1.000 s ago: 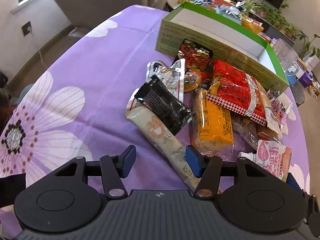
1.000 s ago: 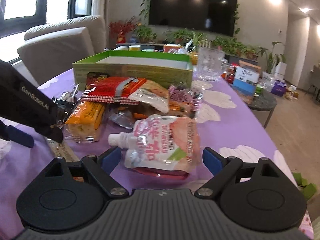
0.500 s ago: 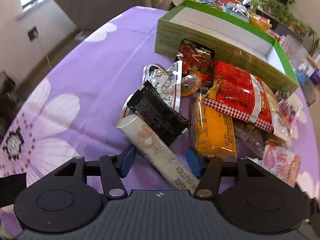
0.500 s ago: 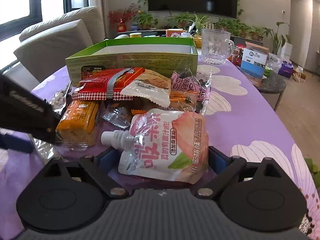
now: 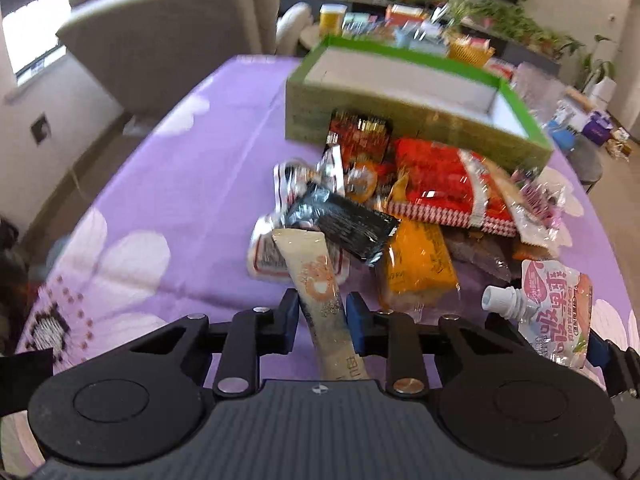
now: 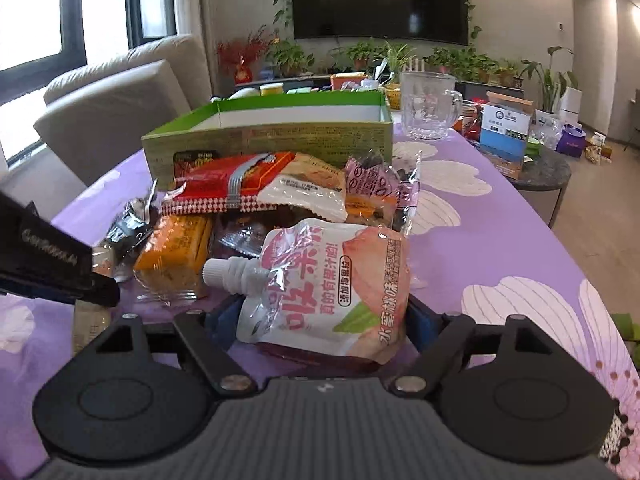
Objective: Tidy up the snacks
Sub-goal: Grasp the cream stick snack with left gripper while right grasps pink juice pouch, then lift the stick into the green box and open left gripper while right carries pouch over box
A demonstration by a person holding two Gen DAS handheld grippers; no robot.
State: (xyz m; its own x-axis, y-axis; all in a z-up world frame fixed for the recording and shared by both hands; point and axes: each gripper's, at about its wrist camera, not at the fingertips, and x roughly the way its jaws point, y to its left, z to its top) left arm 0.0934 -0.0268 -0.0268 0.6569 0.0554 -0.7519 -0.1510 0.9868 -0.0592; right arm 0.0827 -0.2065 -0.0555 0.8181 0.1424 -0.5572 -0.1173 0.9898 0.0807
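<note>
The long beige stick-shaped snack packet (image 5: 320, 280) is clamped between the left gripper (image 5: 322, 318) pads — far end over the snack pile. The pink-white spouted jelly pouch (image 6: 328, 292) is pinched by the right gripper (image 6: 320, 320), near the green-rimmed cardboard box (image 6: 280, 136) on the purple flowered tablecloth (image 6: 480, 248).

The snack pile (image 5: 404, 216) lies mid-frame on the table (image 5: 180, 184), the box (image 5: 408, 100) behind it toward the top. A pouch (image 5: 556, 312) sits lower right; a glass mug (image 6: 428, 104) stands right of the box.
</note>
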